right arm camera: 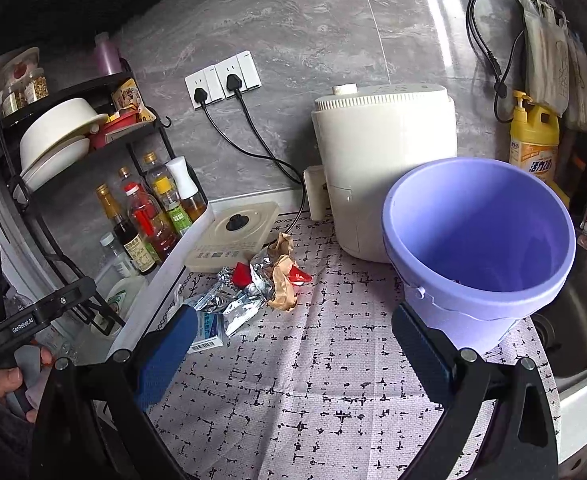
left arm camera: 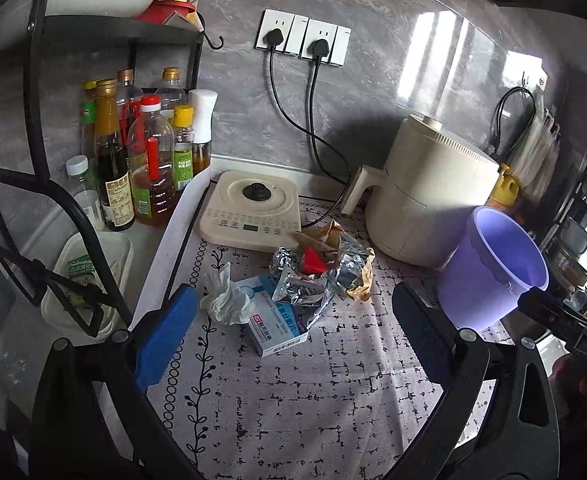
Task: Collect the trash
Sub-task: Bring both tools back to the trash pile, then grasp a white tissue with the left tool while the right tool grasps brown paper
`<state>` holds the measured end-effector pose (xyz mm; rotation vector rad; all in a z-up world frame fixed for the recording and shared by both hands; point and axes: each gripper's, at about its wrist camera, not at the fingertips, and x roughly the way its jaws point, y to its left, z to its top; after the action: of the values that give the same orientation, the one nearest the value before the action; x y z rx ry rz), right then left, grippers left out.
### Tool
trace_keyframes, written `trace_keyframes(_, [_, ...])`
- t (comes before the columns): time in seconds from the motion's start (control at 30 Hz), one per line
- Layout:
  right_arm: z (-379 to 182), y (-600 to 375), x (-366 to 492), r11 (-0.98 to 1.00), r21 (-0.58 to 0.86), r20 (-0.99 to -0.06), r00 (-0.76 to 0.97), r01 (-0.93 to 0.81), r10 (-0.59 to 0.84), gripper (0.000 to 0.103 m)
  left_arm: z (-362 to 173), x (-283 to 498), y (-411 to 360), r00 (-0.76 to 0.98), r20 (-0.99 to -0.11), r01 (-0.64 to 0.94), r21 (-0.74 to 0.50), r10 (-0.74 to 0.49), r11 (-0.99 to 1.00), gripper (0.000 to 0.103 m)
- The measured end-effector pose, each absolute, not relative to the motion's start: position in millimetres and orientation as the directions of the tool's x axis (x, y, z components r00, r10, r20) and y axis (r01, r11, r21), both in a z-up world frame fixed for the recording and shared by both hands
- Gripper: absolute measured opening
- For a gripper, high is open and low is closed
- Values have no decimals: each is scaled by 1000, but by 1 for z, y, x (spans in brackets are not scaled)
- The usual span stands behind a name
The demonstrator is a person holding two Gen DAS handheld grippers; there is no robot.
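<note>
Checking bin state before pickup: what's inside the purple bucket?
The purple bucket looks nearly empty: bare purple walls, with one small dark speck low inside by the near rim. That rim hides the near part of the bottom. The trash pile is still on the mat.

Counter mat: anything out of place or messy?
Yes. A trash heap sits loose on the mat: crumpled tissue, medicine box, torn foil, brown paper. The purple bucket looks nearly empty.
</note>
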<state>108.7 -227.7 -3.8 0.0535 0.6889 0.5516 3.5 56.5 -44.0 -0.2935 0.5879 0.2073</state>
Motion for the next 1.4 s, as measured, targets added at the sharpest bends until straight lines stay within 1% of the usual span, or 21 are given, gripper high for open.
trace_keyframes(0.27, [-20,-216,112,838,230,-616,593,-494,519,95,-60,-5,68,781,-609,-330,-211,140,920,97])
trace_keyframes(0.67, [-34,-192,125,818,222,-644,550,-531,531,95,-77,7,77,766,-631,-321,-206,125,924,97])
trace_keyframes(0.8, [-44,-182,132,814,208,-665,533,-542,524,92,-86,14,84,765,-638,-308,-251,83,918,97])
trace_keyframes(0.9, [-52,-175,139,811,202,-693,506,-549,514,87,-97,20,86,758,-647,-311,-250,80,917,96])
trace_keyframes(0.93, [-54,-173,142,809,203,-702,494,-552,513,87,-100,22,87,756,-651,-312,-257,75,915,95])
trace_keyframes(1.0, [-59,-169,145,800,200,-715,474,-565,514,84,-108,26,89,750,-659,-316,-280,57,907,88])
trace_keyframes(1.03, [-61,-166,146,796,193,-722,467,-574,511,83,-112,29,90,746,-664,-317,-287,51,904,87])
trace_keyframes(1.1, [-67,-159,150,787,182,-738,447,-589,505,76,-118,35,90,739,-672,-319,-289,46,903,81])
trace_keyframes(1.17, [-72,-153,155,781,188,-752,424,-596,505,72,-124,41,90,731,-681,-324,-288,45,901,78])
trace_keyframes(1.23, [-76,-150,159,776,192,-757,413,-600,506,72,-128,47,91,724,-688,-329,-290,43,899,76])
trace_keyframes(1.33, [-81,-144,167,772,192,-768,397,-606,503,68,-134,56,95,717,-695,-340,-287,50,896,69])
trace_keyframes(1.4, [-84,-140,174,768,188,-775,389,-612,499,67,-139,64,100,710,-703,-344,-292,44,892,59])
